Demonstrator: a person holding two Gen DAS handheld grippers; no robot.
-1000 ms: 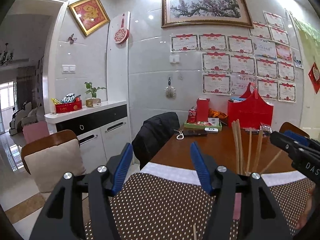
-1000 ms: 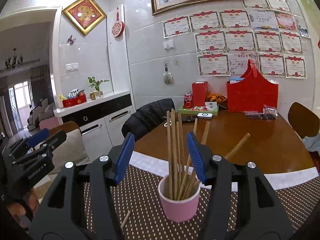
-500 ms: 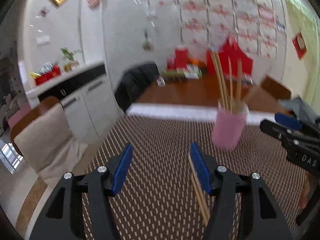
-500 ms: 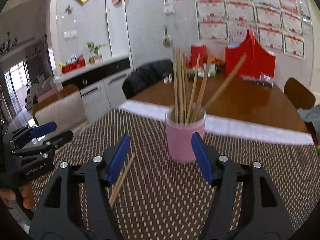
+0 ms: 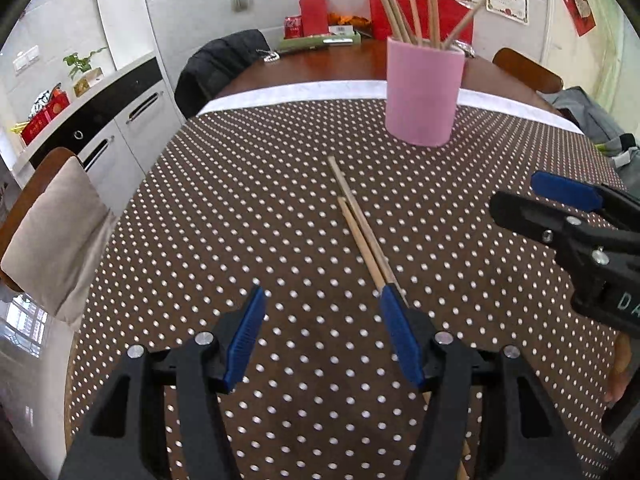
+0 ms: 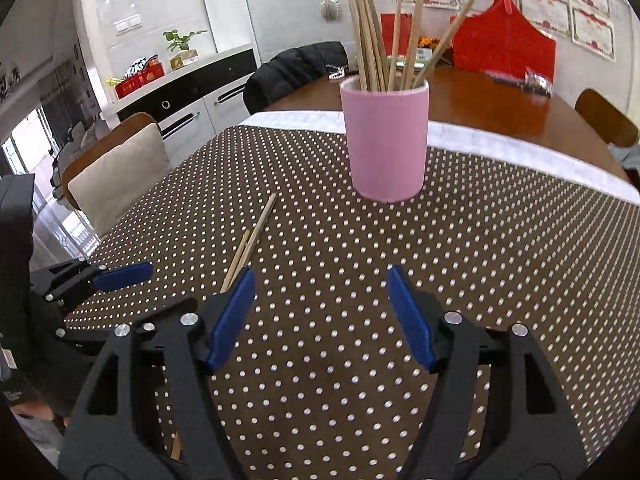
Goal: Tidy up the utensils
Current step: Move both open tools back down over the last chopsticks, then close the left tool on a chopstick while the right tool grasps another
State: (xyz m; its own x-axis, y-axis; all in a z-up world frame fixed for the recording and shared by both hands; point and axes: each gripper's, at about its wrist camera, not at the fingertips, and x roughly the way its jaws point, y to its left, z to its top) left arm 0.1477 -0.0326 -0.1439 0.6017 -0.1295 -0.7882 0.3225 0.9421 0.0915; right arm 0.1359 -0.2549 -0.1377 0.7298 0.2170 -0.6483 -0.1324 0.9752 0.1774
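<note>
- Two loose chopsticks (image 5: 362,226) lie side by side on the dotted tablecloth (image 5: 240,208), near the upright pink cup (image 5: 422,94) full of chopsticks.
- Left gripper (image 5: 322,338) hovers low, tilted downward, jaws wide, empty; its right finger covers the pair's near end.
- Right gripper (image 6: 320,316) likewise wide, empty; only its view shows the cup's rim.

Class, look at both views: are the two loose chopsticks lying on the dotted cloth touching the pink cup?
Apart. The left wrist view shows a plain strip of dotted cloth between the far tip of the loose chopsticks and the base of the pink cup.
</note>
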